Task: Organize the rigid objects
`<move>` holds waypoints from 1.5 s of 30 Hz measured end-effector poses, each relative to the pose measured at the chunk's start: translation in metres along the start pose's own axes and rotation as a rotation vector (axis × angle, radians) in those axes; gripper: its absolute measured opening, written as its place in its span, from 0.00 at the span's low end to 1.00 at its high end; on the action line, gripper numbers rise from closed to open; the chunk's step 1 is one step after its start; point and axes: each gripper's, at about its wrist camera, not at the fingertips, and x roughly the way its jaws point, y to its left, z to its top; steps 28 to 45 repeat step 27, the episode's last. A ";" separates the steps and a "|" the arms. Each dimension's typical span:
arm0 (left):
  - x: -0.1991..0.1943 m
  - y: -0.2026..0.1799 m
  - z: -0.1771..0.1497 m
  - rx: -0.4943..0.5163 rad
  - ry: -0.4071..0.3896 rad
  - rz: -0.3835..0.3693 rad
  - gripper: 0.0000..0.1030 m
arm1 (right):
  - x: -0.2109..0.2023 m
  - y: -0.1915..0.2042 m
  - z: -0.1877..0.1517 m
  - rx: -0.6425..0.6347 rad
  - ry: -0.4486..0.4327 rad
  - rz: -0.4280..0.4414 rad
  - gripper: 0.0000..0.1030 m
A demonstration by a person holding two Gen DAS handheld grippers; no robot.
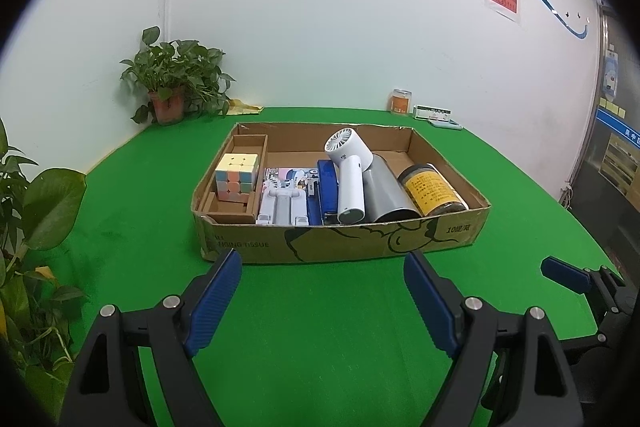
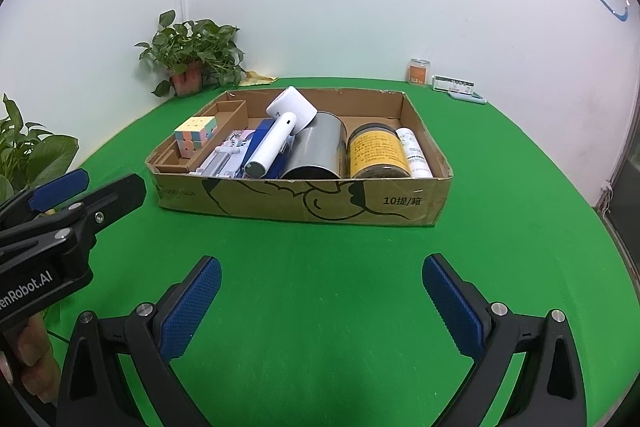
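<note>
A shallow cardboard box [image 1: 344, 241] [image 2: 304, 203] sits on the green table. In it lie a pastel puzzle cube [image 1: 235, 177] [image 2: 195, 135], a pale folding stand [image 1: 282, 207], a blue stapler [image 1: 328, 189], a white handheld fan [image 1: 349, 167] [image 2: 280, 131], a grey metal can [image 1: 386, 191] [image 2: 318, 151], a yellow-labelled jar [image 1: 432, 189] [image 2: 376, 151] and a white bottle [image 2: 416, 153]. My left gripper [image 1: 323, 261] stands open just before the box's near wall, nothing between its fingers. My right gripper [image 2: 322, 267] is open too, short of the box and empty.
A potted plant [image 1: 172, 87] [image 2: 192, 61] stands at the table's far left corner. Leaves [image 1: 36, 227] crowd the left edge. A small orange jar [image 1: 401, 101] and a flat packet [image 1: 434, 113] sit by the back wall. A hand [image 2: 32, 359] holds the left gripper.
</note>
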 end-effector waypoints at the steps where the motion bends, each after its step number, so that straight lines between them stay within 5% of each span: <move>1: -0.001 -0.001 0.000 0.001 -0.001 0.001 0.81 | 0.000 0.000 -0.001 0.002 0.002 -0.001 0.98; 45: 0.010 -0.001 -0.006 -0.008 0.027 -0.032 0.81 | 0.002 -0.001 -0.008 0.007 0.015 -0.009 0.98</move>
